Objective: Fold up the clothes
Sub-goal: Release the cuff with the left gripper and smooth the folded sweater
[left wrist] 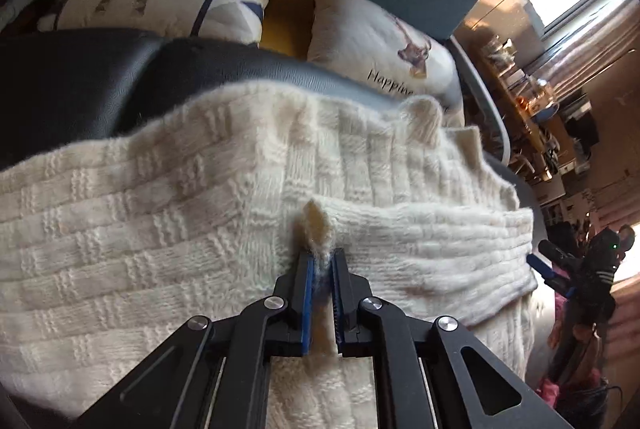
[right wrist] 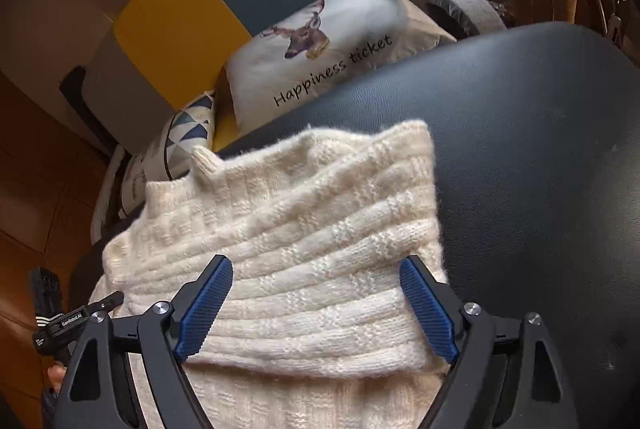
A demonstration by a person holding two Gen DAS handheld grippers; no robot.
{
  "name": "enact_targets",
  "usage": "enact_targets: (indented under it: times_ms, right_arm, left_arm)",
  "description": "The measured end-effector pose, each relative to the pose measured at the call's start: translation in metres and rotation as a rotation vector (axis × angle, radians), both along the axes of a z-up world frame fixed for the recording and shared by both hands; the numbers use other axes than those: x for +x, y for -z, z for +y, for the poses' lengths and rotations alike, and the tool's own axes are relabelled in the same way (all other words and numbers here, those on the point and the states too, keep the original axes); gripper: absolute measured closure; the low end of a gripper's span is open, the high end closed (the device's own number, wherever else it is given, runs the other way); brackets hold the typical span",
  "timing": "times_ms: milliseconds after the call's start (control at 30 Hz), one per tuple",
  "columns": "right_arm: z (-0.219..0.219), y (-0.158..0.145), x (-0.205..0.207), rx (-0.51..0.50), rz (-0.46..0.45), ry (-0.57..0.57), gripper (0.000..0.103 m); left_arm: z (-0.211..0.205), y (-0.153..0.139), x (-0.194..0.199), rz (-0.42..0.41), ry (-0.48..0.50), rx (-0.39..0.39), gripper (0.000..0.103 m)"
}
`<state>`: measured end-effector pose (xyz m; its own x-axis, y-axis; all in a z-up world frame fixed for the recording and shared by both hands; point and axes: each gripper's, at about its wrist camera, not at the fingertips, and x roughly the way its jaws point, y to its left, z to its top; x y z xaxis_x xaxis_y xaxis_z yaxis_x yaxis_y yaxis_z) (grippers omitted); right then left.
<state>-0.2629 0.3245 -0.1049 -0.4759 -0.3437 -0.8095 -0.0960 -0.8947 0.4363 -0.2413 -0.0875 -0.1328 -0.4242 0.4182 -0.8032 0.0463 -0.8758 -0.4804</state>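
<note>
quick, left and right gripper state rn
left gripper: shut on a pinch of the cream sweater
right gripper: open, holding nothing

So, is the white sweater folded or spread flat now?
Partly folded: the white sweater has one layer doubled over another, its folded edge crossing above the lower layer.

Black linkage arms, silver screws, ribbed blue fingers (right wrist: 428,305), possibly rubber
</note>
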Motion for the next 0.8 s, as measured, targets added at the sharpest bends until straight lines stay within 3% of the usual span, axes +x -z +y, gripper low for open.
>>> enact_targets:
  times_ms: [67,133,233,333,467,500,533,567,633,667,800]
  right_arm:
    - [0.002,-0.001,-0.001,-0.018,0.001,-0.015,0.016]
    - [0.008,-0.008,-0.002,-0.057,0.022,-0.024,0.016]
    - [0.026,-0.026,-0.01,-0.175,0.078,-0.005,0.016]
    - [0.034,-0.032,-0.032,-0.25,0.078,-0.008,0.016]
    - [0.031,-0.003,-0.06,-0.169,-0.058,0.005,0.016]
    - [0.03,0.008,-0.065,-0.127,-0.1,0.006,0.019]
    - [0.03,0.011,-0.065,-0.091,-0.097,-0.006,0.028]
    - [0.03,0.01,-0.061,-0.068,-0.086,-0.018,0.031]
    - [0.032,0.01,-0.051,-0.008,-0.08,-0.033,0.052]
    - [0.035,0.011,-0.046,0.001,-0.074,-0.037,0.057]
    - [0.05,-0.001,-0.033,-0.087,-0.036,-0.019,0.059]
  left_arm:
    - [-0.006,-0.003,0.002,-0.007,-0.023,0.03,0.084]
    - [-0.011,-0.023,0.008,0.047,-0.064,0.04,0.077]
    - [0.0,-0.05,0.014,0.125,-0.011,0.081,0.065]
    - [0.027,-0.054,0.01,0.15,0.05,0.039,0.064]
    - [0.056,-0.028,0.004,0.097,0.118,-0.047,0.064]
    - [0.062,-0.02,0.003,0.078,0.135,-0.069,0.065]
    - [0.062,-0.014,0.006,0.084,0.15,-0.088,0.067]
    - [0.063,-0.008,0.009,0.089,0.164,-0.108,0.068]
    - [0.061,-0.002,0.013,0.09,0.184,-0.126,0.068]
    - [0.06,-0.002,0.014,0.087,0.191,-0.127,0.068]
    - [0.061,-0.006,0.008,0.073,0.206,-0.153,0.07]
